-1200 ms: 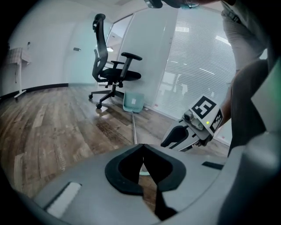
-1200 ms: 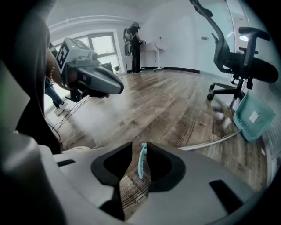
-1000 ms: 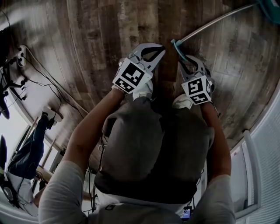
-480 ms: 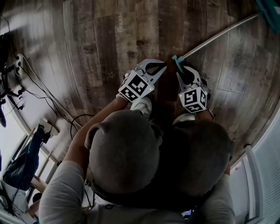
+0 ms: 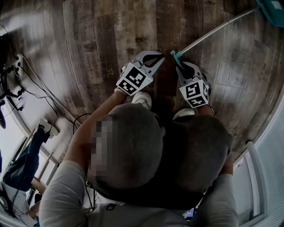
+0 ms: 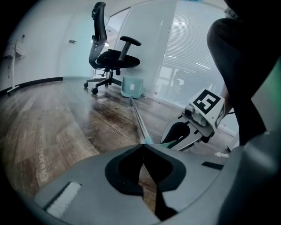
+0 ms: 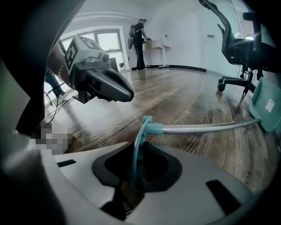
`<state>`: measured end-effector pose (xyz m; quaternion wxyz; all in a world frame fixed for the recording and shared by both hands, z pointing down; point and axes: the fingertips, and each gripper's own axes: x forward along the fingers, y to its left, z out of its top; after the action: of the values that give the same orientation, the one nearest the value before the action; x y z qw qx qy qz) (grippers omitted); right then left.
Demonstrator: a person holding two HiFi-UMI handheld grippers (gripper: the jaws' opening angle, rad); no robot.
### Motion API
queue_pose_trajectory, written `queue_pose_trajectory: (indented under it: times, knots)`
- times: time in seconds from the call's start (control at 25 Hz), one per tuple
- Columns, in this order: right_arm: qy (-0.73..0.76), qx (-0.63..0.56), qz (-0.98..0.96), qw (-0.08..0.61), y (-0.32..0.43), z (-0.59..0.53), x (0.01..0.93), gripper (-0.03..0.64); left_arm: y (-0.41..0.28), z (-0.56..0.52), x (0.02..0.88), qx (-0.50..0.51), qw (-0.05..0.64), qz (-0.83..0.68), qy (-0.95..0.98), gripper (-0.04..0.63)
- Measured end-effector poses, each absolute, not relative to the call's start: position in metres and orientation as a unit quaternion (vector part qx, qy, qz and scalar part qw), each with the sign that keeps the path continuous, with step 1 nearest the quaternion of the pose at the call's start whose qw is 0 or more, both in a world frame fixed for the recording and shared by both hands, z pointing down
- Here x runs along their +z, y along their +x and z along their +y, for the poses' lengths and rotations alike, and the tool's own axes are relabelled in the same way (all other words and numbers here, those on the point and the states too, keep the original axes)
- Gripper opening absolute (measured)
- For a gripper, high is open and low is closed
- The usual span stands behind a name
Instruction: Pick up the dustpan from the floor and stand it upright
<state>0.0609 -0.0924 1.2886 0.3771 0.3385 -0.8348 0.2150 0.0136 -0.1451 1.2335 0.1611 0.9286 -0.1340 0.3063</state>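
Note:
The dustpan lies on the wooden floor, its teal pan far off at the top right. Its long silver pole runs down to a teal loop handle. My right gripper is at that end. In the right gripper view the loop stands between the closing jaws of my right gripper, whose tips touch it. My left gripper is shut on nothing, just left of the handle and low over the floor. The left gripper view shows the pole leading to the pan.
A black office chair stands beyond the pan, beside a glass wall with blinds. Cables trail over the floor at the left. The person's shoes are right behind the grippers. Another person stands far off by a window.
The person has crouched lower and both grippers have come down closer to the floor. The right gripper has stayed at the teal end of the handle.

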Motion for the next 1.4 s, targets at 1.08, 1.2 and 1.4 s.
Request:
queue_pose_trajectory:
  times: [1.08, 1.2, 1.4]
  knots:
    - [0.359, 0.285, -0.834, 0.306, 0.104, -0.130, 0.982, 0.061, 0.027, -0.178, 0.944, 0.304, 0.162, -0.132, 0.929, 0.002]
    - [0.358, 0.292, -0.836, 0.296, 0.101, -0.132, 0.944, 0.061, 0.031, -0.174, 0.908, 0.303, 0.166, -0.126, 0.930, 0.002]
    - [0.359, 0.302, -0.837, 0.282, 0.094, -0.126, 0.893, 0.063, 0.035, -0.157, 0.856, 0.304, 0.170, -0.121, 0.929, 0.002]
